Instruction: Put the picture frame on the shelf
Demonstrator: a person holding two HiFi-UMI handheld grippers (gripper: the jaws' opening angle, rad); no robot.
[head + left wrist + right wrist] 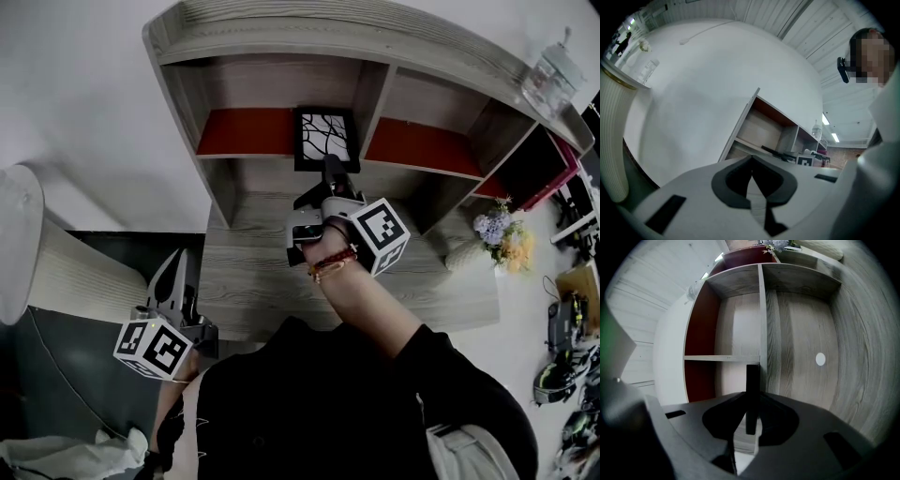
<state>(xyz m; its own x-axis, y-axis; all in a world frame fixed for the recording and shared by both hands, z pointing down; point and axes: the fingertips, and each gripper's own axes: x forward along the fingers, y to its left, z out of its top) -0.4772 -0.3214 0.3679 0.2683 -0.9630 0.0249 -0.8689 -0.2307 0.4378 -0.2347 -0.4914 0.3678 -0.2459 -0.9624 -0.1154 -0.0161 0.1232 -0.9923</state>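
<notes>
Jaws of the right gripper (pixel 331 172), in the head view, closed on the picture frame (pixel 326 139) at the middle of the shelf (pixel 281 45). Frame upright between two red panels, its branch-pattern picture facing the camera. Probably gripped by the near edge so as to stand it straight on being set down. Base hidden behind the gripper, so contact with the shelf board not certain. Left gripper (pixel 178 274) low at the left edge of the desk (pixel 246 281), well apart from the frame, likely parked out of the way.

Left gripper view: jaws pressed together, nothing between them, aimed level past the shelf's side.

Right gripper view: frame seen edge-on as a thin black bar pinched between the jaws, just in front of a shelf divider. Placement judged almost done, release not yet made.
</notes>
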